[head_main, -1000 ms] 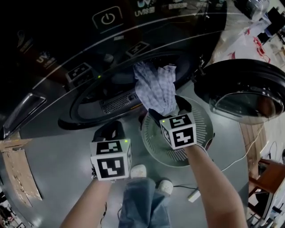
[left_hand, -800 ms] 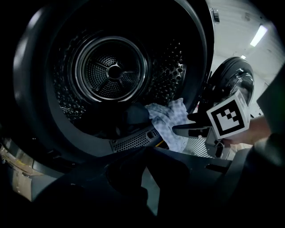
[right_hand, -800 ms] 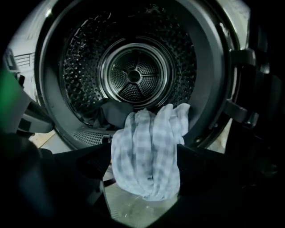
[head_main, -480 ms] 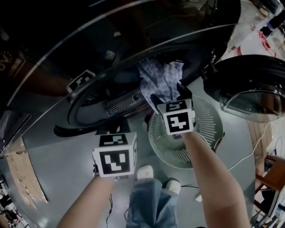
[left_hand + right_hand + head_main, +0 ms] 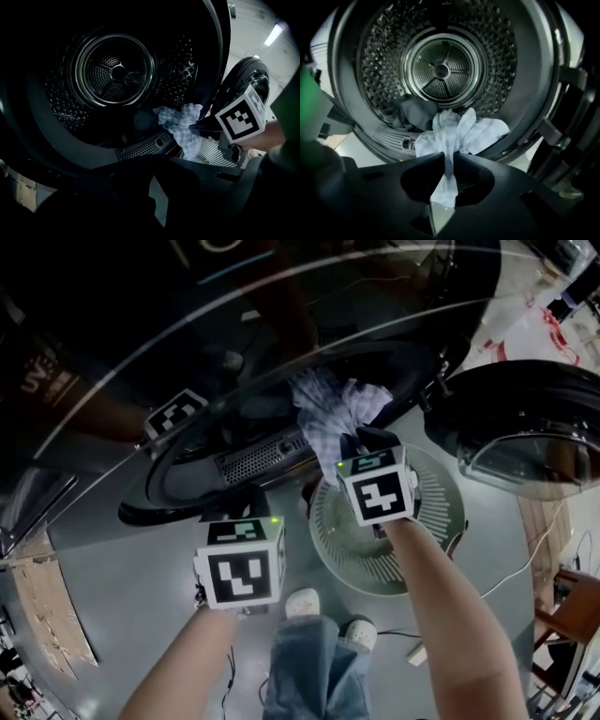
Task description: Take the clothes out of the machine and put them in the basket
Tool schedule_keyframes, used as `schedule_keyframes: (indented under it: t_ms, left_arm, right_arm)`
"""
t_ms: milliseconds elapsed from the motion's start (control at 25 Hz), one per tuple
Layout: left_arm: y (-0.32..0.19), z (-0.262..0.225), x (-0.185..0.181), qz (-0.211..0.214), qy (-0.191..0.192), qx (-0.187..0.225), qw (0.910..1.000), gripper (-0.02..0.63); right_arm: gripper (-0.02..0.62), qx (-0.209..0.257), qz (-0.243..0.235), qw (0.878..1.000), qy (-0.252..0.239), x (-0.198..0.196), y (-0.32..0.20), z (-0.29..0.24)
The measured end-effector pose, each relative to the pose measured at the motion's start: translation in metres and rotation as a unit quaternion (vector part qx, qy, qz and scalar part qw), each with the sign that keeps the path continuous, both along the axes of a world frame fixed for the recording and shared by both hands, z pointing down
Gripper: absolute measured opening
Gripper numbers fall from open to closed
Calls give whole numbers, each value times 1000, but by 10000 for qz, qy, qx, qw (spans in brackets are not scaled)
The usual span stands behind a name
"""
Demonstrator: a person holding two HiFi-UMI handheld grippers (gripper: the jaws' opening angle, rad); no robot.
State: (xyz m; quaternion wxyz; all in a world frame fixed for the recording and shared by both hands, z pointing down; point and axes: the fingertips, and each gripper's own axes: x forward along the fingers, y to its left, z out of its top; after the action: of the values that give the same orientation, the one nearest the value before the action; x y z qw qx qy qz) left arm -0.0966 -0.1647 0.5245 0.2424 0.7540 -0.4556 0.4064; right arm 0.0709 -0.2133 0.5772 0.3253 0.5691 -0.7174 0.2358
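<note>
A light checked cloth hangs over the front lip of the machine's open drum. My right gripper has just been closing and is now shut on it; in the right gripper view the cloth runs bunched between the two jaws. A darker garment lies deeper in the drum. The white slatted basket stands on the floor under my right hand. My left gripper is shut and empty, below the opening and left of the cloth.
The machine's round door stands open to the right of the basket. The person's shoes are just behind the basket. A white cable crosses the floor, and a wooden chair stands at the far right.
The right gripper's jaws have closed on the checked cloth, which is now gathered between them. The left gripper has stayed where it was.
</note>
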Motion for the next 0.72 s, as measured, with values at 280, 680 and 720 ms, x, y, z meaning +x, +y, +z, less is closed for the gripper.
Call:
schedule_keyframes:
  t_ms: [280,680,720]
  left_arm:
    - [16,-6,5,-161,64,-57,9998,5]
    - [37,-26,27,-197,240,-25,9995,5]
    - [40,-25,28,-208,235,-41,9995,5]
  right_arm:
    - [52,246,-279,9993,-21,5,25,-40]
    - [52,53,-769,9966,306,29,92,-66]
    - [52,19,-786,9963,336,34,99,-66]
